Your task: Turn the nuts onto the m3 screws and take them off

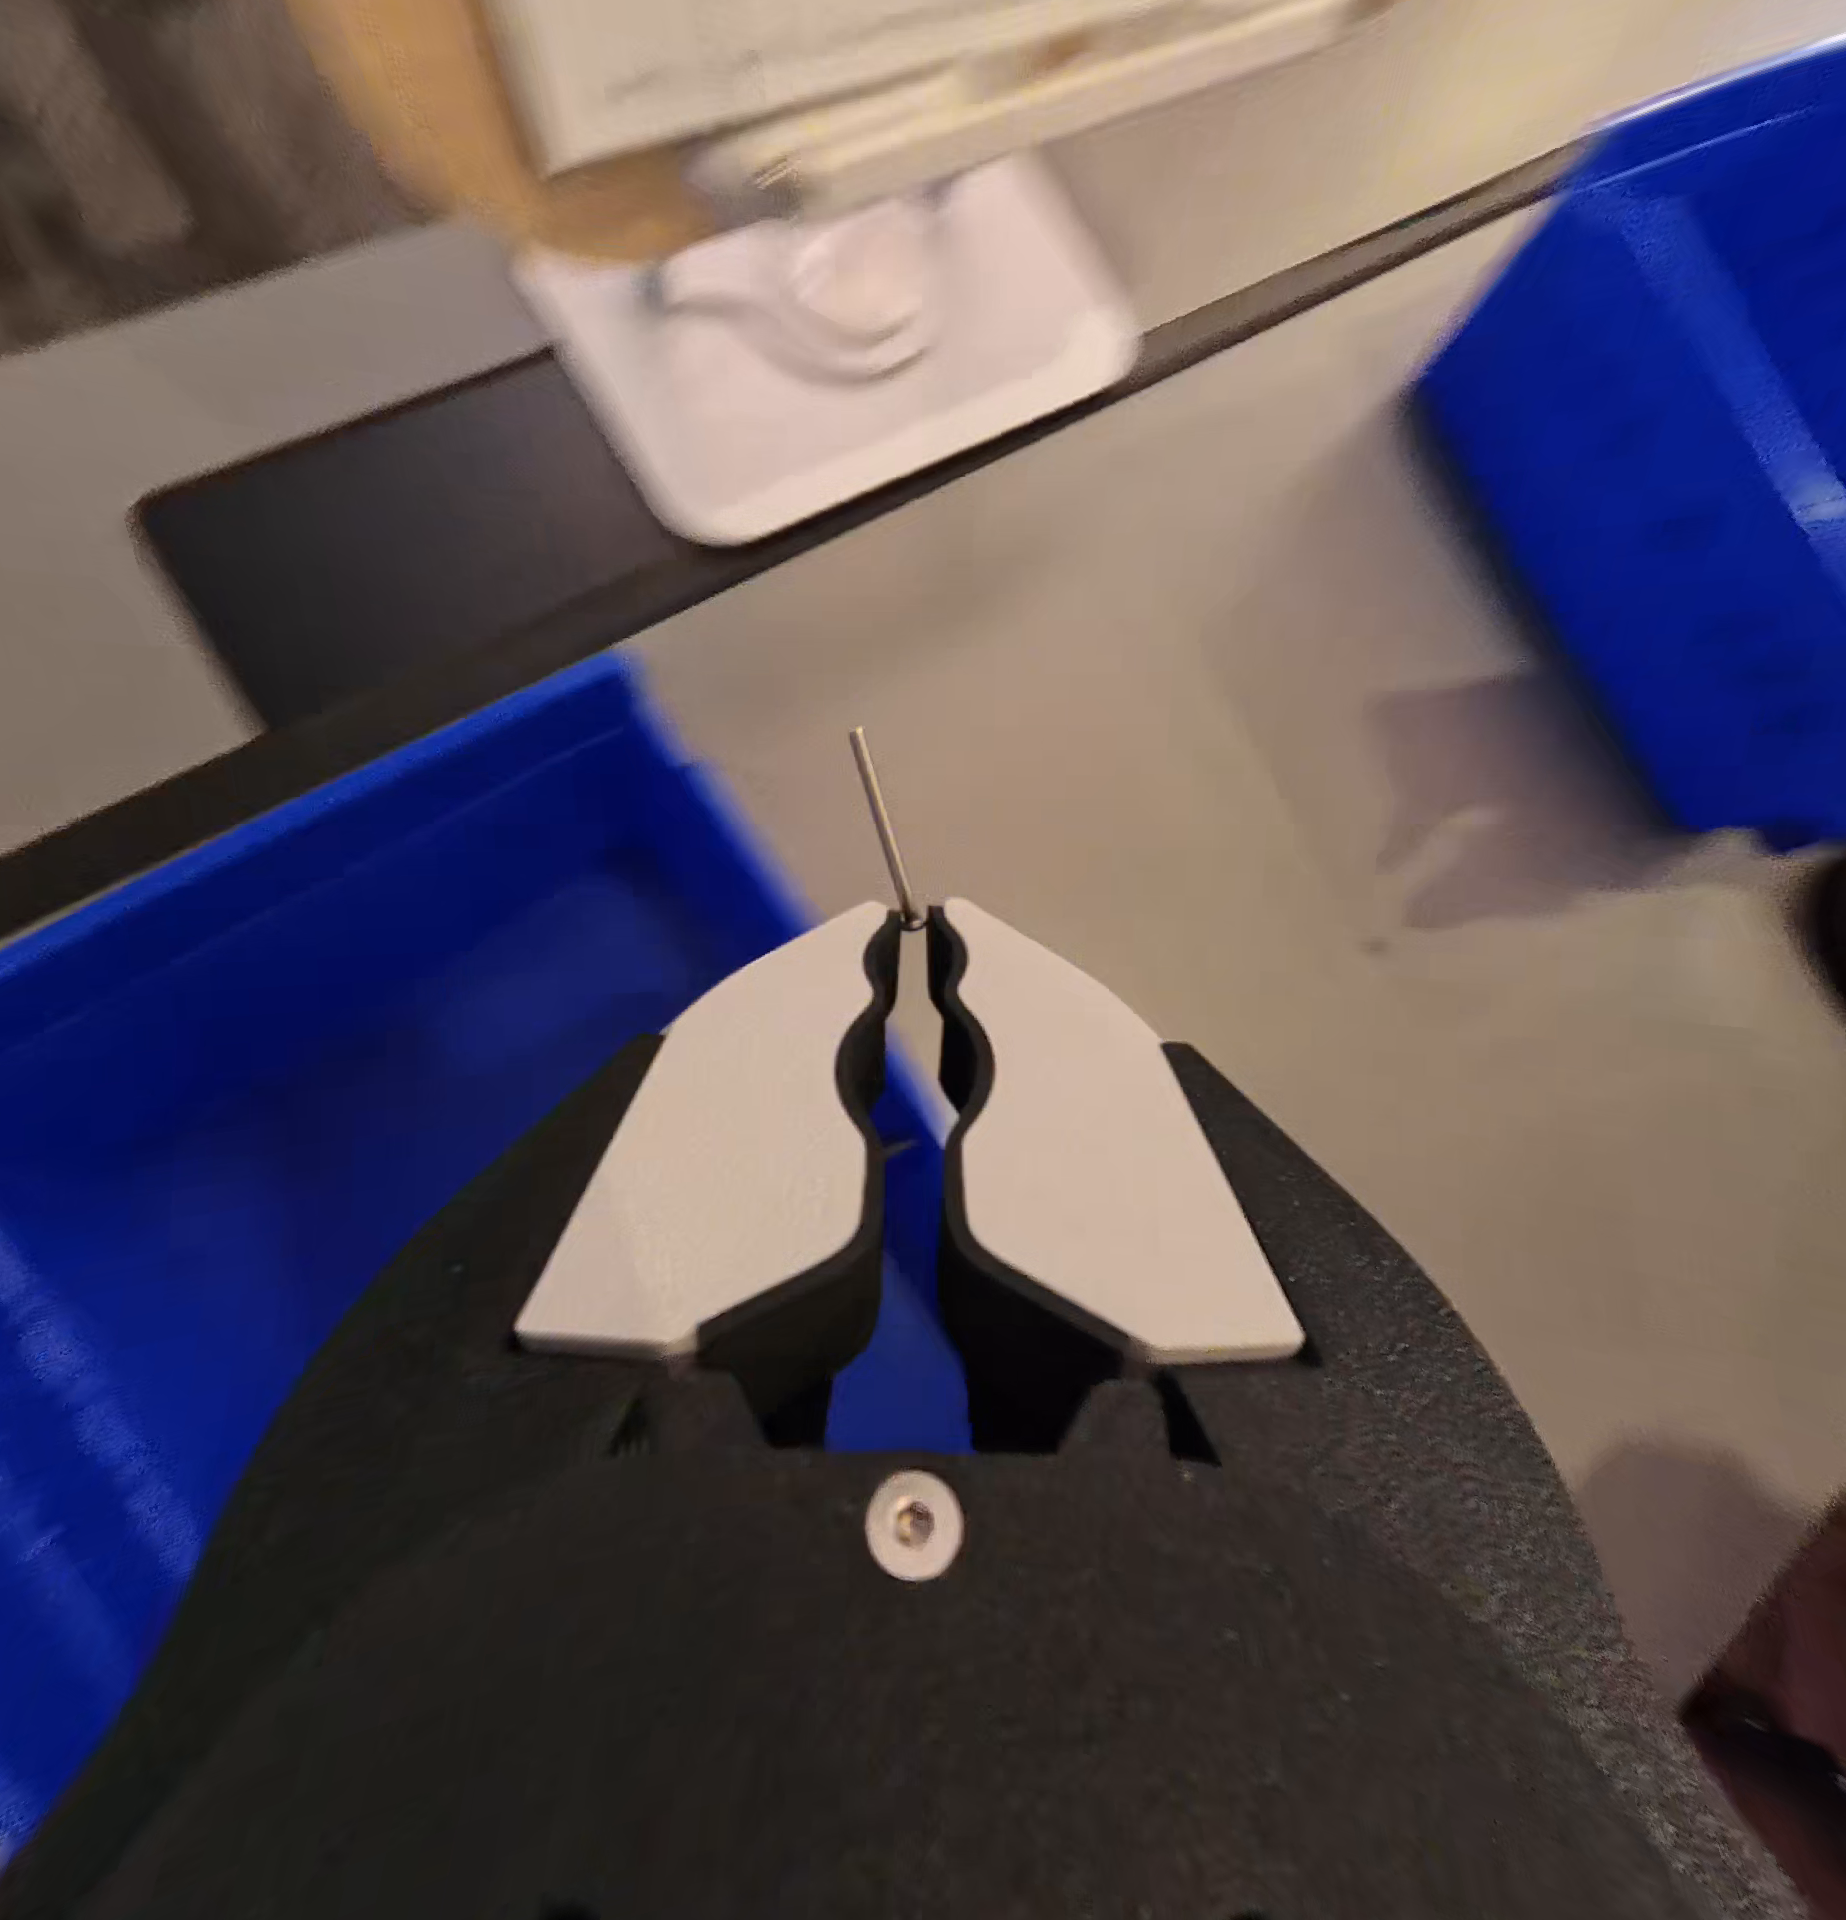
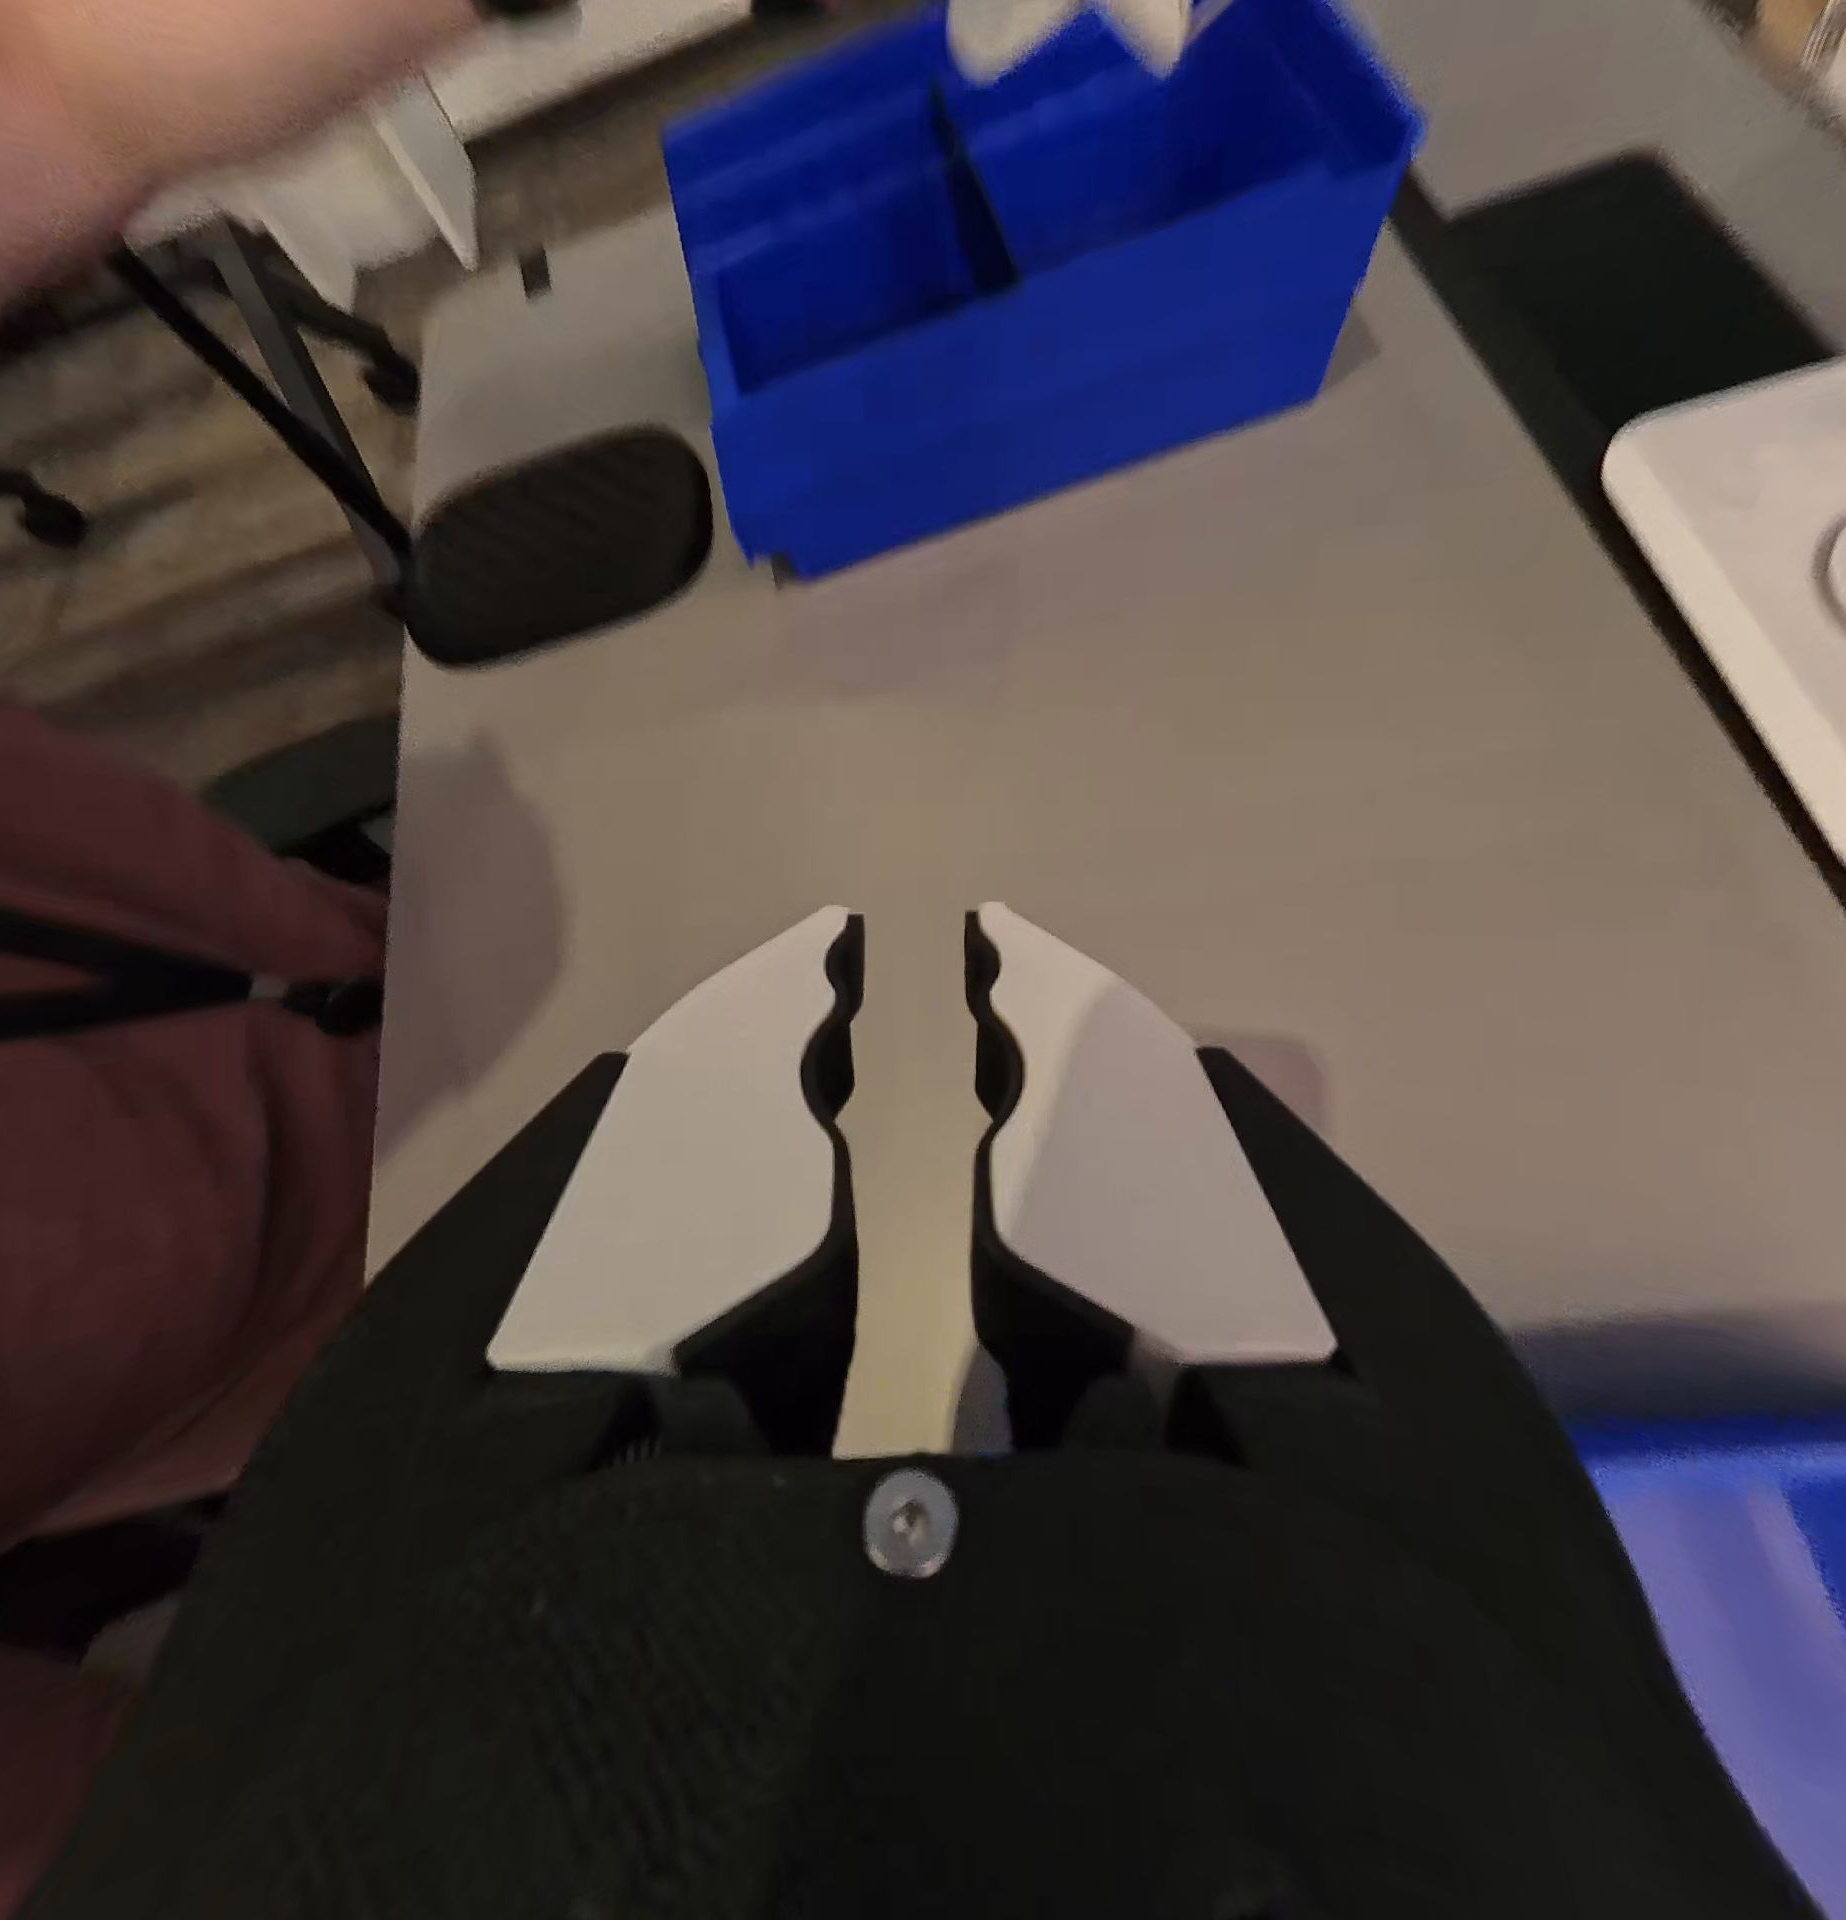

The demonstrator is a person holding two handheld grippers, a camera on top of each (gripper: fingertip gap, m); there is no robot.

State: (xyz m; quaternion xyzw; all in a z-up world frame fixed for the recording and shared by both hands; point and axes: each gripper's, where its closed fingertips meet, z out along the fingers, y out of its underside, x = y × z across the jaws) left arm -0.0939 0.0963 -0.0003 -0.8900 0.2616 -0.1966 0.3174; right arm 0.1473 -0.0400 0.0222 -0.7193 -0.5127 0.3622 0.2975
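Left gripper (image 1: 913, 914) clenched on a thin m3 screw (image 1: 881, 821) jutting forward from its tips, above the near edge of a blue bin (image 1: 306, 997) lying below-left, contents blurred. Right gripper (image 2: 914, 925) released, holding nothing, over bare grey table (image 2: 1106, 748); farther ahead, a divided blue bin (image 2: 1023, 416), contents indistinct; at far right, a white tray (image 2: 1729, 644).

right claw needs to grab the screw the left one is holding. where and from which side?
Probably on the bare shaft. The screw is pinched at its base by the left claw and sticks out thin and straight past the fingertips. The right claw is open and empty, so bring it in side-on, across the shaft near its free end, clear of the left fingertips.
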